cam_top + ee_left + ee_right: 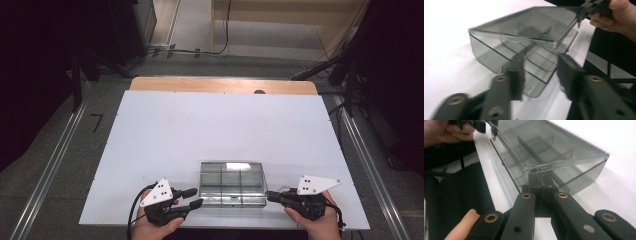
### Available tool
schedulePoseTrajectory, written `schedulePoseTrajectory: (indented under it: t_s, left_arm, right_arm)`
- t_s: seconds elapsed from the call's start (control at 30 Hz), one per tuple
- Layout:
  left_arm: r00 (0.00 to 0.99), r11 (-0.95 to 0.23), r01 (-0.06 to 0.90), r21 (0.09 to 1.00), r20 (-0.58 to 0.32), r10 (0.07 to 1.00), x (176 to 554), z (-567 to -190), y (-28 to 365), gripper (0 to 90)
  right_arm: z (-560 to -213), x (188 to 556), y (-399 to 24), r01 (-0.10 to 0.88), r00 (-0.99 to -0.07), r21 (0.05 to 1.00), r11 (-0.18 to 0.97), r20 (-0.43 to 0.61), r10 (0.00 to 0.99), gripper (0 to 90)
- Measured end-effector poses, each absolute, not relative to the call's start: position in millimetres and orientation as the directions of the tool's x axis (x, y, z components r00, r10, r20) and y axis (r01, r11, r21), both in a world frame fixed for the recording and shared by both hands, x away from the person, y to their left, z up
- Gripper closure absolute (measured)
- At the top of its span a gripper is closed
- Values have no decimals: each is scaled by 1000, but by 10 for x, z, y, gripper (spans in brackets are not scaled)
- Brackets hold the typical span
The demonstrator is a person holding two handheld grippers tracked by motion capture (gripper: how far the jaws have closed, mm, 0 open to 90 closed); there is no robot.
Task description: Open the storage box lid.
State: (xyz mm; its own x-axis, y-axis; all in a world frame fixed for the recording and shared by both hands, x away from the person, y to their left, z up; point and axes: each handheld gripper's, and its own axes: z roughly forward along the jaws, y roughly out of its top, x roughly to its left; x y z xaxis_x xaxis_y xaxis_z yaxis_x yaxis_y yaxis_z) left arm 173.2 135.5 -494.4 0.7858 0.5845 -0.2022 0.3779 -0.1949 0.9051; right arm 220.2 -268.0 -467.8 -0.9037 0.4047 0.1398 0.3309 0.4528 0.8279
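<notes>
Leftmost, left gripper [192,197] with jaws parted, gripping nothing, tips just beside the left short end of the clear divided box [232,184] near the table's [215,125] front edge. Rightward, box's long axis crosswise; right gripper [269,195] clamped on its lid's [534,147] right corner.

White tabletop [220,125] on a wooden board [222,85], grey floor [45,165] with cables [190,50], dark around the sides.
</notes>
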Motion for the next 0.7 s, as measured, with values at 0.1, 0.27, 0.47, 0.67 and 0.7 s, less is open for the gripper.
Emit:
schedulePoseTrajectory:
  t_s: [0.1, 0.27, 0.47, 0.67, 0.7]
  left_arm:
    - [779, -165, 371, 914, -210, 590, 1742, -4911, 1336, 344]
    - [767, -169, 340, 925, -168, 620, 1793, -4841, 1288, 72]
    - [778, -203, 343, 917, -156, 609, 1922, -4849, 1248, 0]
    - [775, -190, 329, 925, -150, 613, 2134, -4791, 1216, 0]
    - [774, -179, 326, 928, -154, 614, 2171, -4774, 1220, 0]
  right_arm:
    - [-4634, 2196, -2671, 321, -902, 844, 430, 134, 412, 883]
    - [-4569, 2214, -2640, 316, -896, 855, 411, 127, 425, 883]
    - [-4497, 2262, -2611, 308, -892, 866, 394, 119, 436, 883]
    - [-4405, 2336, -2575, 305, -886, 874, 378, 115, 449, 883]
    - [-4393, 2345, -2571, 306, -885, 875, 375, 116, 451, 882]
